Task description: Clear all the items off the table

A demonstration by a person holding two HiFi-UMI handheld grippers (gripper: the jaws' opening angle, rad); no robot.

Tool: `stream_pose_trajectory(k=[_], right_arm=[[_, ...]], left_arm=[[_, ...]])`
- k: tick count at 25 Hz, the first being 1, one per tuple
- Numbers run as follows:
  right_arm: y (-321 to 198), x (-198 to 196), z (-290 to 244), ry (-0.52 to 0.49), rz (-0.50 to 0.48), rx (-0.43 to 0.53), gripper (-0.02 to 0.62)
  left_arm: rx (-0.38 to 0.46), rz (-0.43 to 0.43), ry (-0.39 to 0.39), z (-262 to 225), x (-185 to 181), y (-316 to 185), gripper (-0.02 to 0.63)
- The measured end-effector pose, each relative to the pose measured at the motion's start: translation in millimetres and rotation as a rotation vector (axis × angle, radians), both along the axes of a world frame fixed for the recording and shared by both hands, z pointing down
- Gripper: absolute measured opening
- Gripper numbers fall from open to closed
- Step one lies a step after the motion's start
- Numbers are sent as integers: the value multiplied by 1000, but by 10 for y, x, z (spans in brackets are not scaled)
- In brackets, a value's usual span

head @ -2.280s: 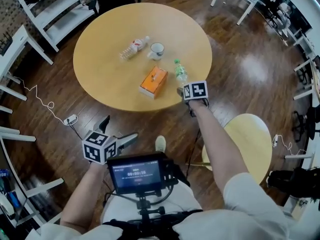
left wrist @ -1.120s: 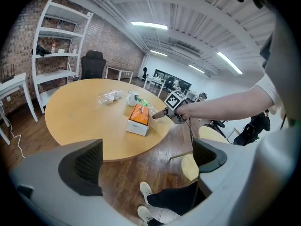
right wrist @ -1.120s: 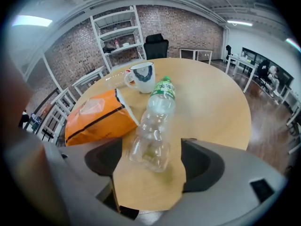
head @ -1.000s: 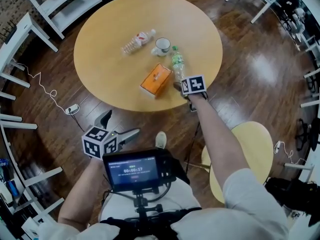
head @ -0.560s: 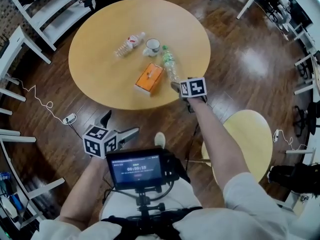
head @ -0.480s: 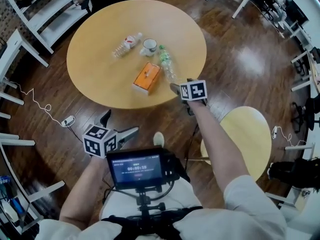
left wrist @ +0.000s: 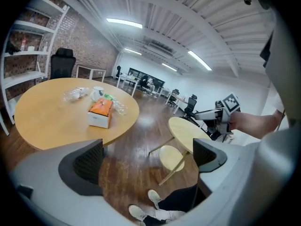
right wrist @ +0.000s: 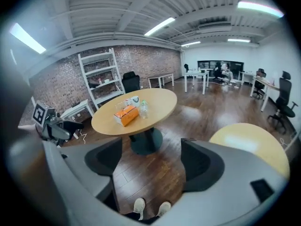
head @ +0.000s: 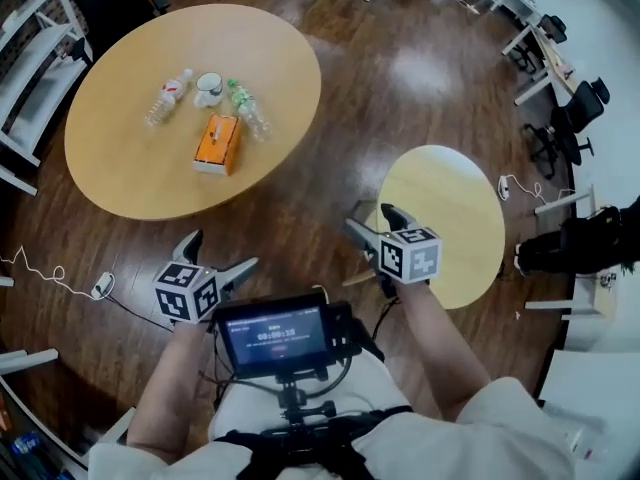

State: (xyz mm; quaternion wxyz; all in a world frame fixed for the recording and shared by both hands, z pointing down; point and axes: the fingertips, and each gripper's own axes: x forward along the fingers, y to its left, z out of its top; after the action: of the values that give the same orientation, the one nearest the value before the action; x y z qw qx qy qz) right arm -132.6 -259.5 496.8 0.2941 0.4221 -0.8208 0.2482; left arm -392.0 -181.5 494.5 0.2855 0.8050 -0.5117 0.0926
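- Both tools hang over the dark wooden floor, well apart from the large round light-wood table (head: pixel 130 178). All the items to be cleared lie on that table.
- The left gripper (head: pixel 218 253) has its jaws spread wide with nothing between them; only floor and the person's shoes show through the gap.
- The right gripper (head: pixel 370 218) is likewise released and empty, near the small round pale-yellow side table (head: pixel 450 218).
- Four things sit in a tight cluster on the big table: an orange rectangular tissue box (head: pixel 217 143), a white ceramic mug (head: pixel 208 87), a clear plastic bottle with a red label (head: pixel 168 96) and a clear plastic bottle with a green cap (head: pixel 247 110).
- Nothing appears cleared yet.
- Both bottles lie on their sides, so a glancing touch would likely set one rolling toward the table's edge.
- The green-capped bottle lies just beside the box and the mug, so wide jaws closing on it could knock a neighbour.
- The thin plastic may buckle or squirt out under a hard squeeze.
- The box looks broad, and a grip across its long side could slip.
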Motion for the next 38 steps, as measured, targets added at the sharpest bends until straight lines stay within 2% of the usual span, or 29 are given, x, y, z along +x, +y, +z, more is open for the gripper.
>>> stream_pose_trajectory(k=[7, 15, 19, 25, 29, 38], right_arm=[[1035, 1228, -390, -1, 211, 53, 402], [1948, 2661, -497, -48, 426, 98, 403], [2449, 3362, -543, -25, 481, 150, 403], [3129, 4261, -577, -31, 517, 181, 402], [3329, 4467, -501, -46, 492, 175, 403], [3362, 4536, -548, -90, 419, 190, 402]], left_arm=[[22, 169, -24, 16, 776, 69, 592], [113, 294, -85, -382, 1923, 264, 592], [157, 297, -107, -582, 2549, 538, 592], [152, 285, -113, -654, 3350, 1189, 592], [138, 271, -111, -620, 3566, 1504, 592], [137, 248, -151, -620, 3799, 1871, 592]])
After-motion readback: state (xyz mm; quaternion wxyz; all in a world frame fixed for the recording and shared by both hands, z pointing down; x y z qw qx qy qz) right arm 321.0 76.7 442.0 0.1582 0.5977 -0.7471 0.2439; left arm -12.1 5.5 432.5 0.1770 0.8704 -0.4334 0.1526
